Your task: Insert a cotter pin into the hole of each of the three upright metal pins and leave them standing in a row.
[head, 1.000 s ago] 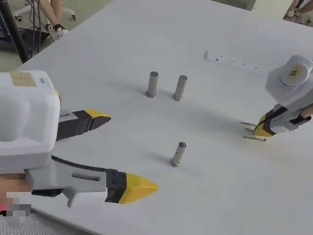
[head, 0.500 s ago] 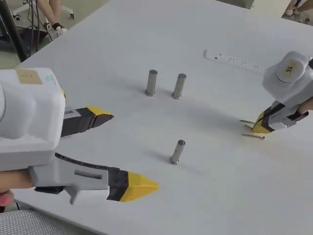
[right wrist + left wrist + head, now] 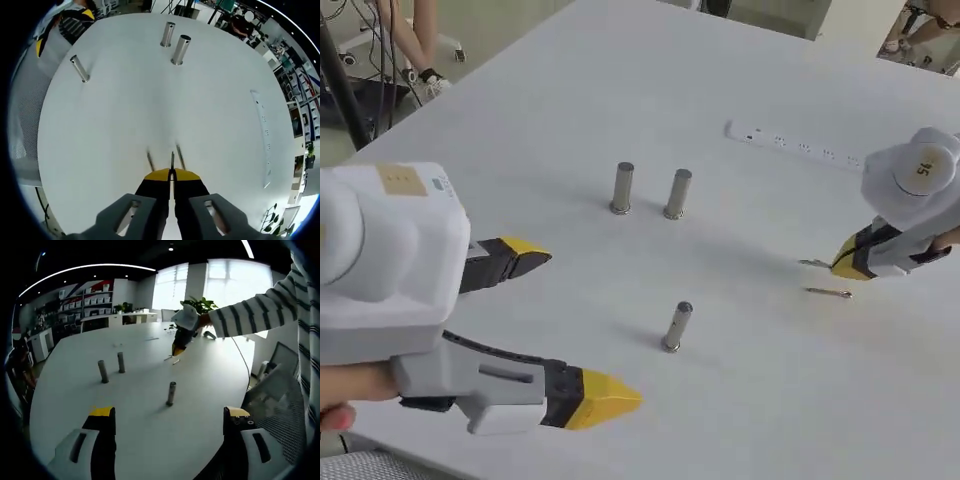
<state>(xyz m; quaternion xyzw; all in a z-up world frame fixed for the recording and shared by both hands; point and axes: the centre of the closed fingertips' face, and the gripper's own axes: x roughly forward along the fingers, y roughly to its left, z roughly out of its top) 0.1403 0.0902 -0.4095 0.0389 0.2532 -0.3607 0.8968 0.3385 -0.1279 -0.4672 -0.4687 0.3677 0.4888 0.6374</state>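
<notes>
1. The left gripper [image 3: 565, 325] is at the lower left of the head view. Its jaws are spread wide and hold nothing, above the table [image 3: 520, 120].
2. The right gripper [image 3: 842, 264] is at the right edge. Its jaws are pressed together on a cotter pin [image 3: 172, 161], which sticks out from between the yellow tips in the right gripper view.
3. A loose cotter pin [image 3: 828, 292] lies flat on the table, just below the right gripper's tips in the head view.
4. Two metal pins [image 3: 622, 188] stand upright side by side at upper centre. The third pin [image 3: 675, 327] stands alone at lower centre, well apart from them and between the two grippers.
5. A power strip [image 3: 790, 145] lies at the upper right, beyond the right gripper.
</notes>
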